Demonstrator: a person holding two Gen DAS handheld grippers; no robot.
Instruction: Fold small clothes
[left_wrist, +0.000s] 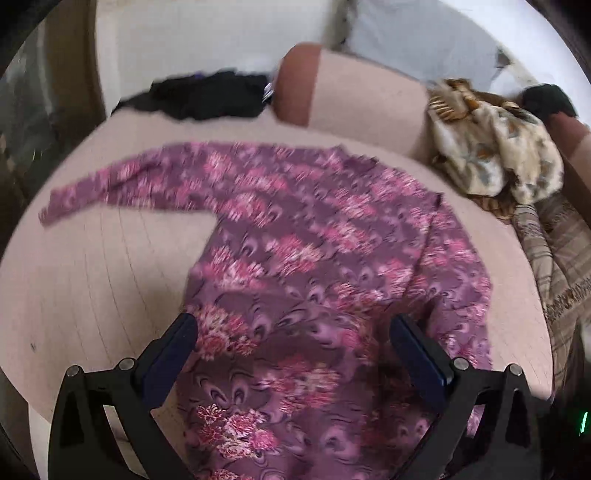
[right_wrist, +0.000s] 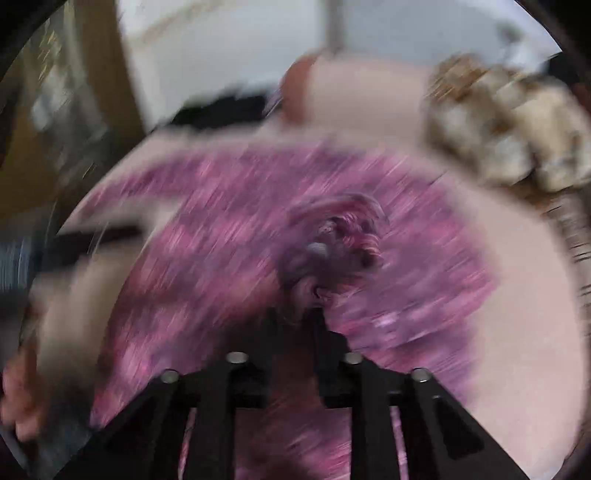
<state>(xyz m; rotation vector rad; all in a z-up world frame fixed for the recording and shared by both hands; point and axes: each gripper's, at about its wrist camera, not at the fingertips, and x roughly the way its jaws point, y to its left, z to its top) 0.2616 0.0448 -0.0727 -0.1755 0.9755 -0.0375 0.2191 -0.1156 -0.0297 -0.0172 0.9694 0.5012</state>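
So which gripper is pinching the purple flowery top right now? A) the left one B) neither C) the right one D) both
C: in the right wrist view the right gripper is shut on a bunched-up bit of the purple floral top, while in the left wrist view the left gripper hangs open above the cloth.

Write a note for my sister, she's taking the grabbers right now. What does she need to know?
Left gripper: open, empty, over the hem end of the purple flowered top.
Right gripper: shut on a bunch of the top's fabric; that view is blurred.
The top lies on the pink sofa seat, one sleeve stretched out left.
Done: spread out, mostly.
Left: all the folding.
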